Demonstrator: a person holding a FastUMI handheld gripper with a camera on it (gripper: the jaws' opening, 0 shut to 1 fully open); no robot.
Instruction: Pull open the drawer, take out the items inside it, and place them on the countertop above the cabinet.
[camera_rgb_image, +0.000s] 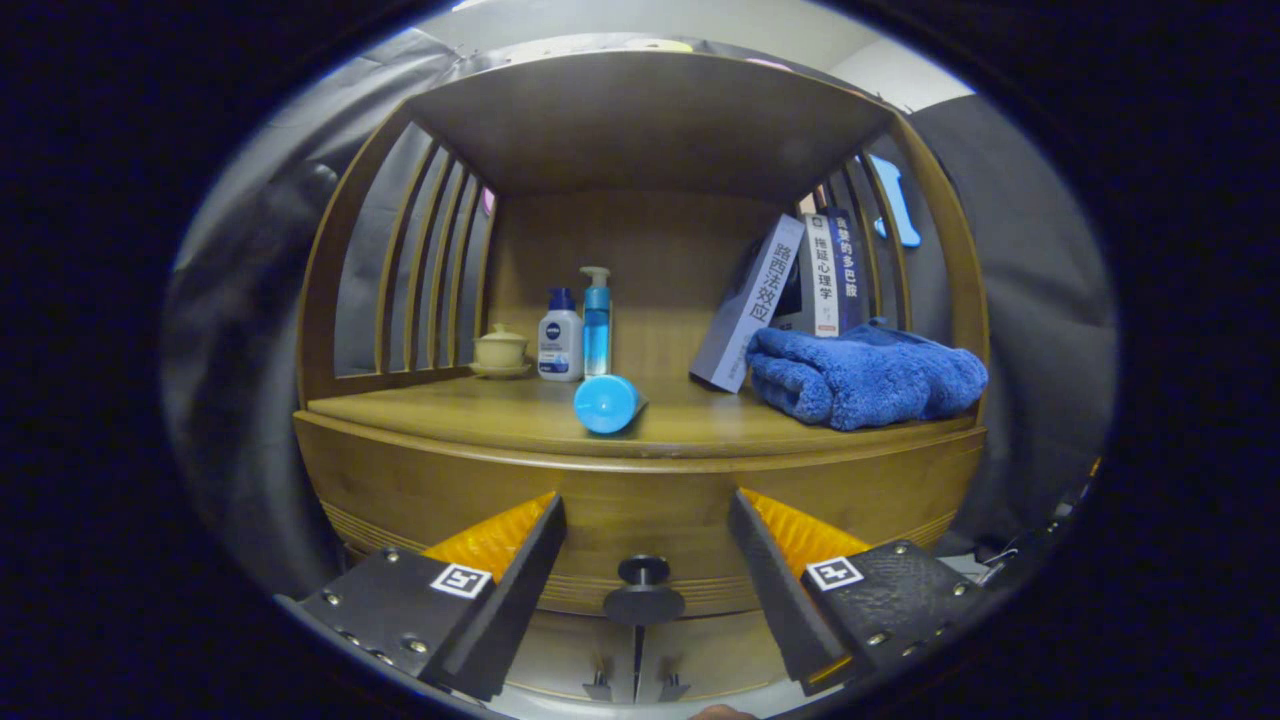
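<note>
Standing before the wooden cabinet (640, 250), I see its counter (480, 412) carrying a folded blue towel (865, 375), some leaning books (790, 290), two bottles (578, 330), a small lidded cup (500, 350) and a blue cylinder (607, 403) lying on its side near the front edge. Below the counter, the drawer front (640, 500) looks closed and flush, so what is inside is hidden. The hand-held gripper (645, 550) is released, its fingers spread wide, with the dark knob (643, 575) of the drawer between them but not touched. This fits either the approach for pulling, or a drawer pushed back after emptying; I cannot tell whether the things on the counter came from it. If a pull comes, the fingers must close squarely on the small knob.
</note>
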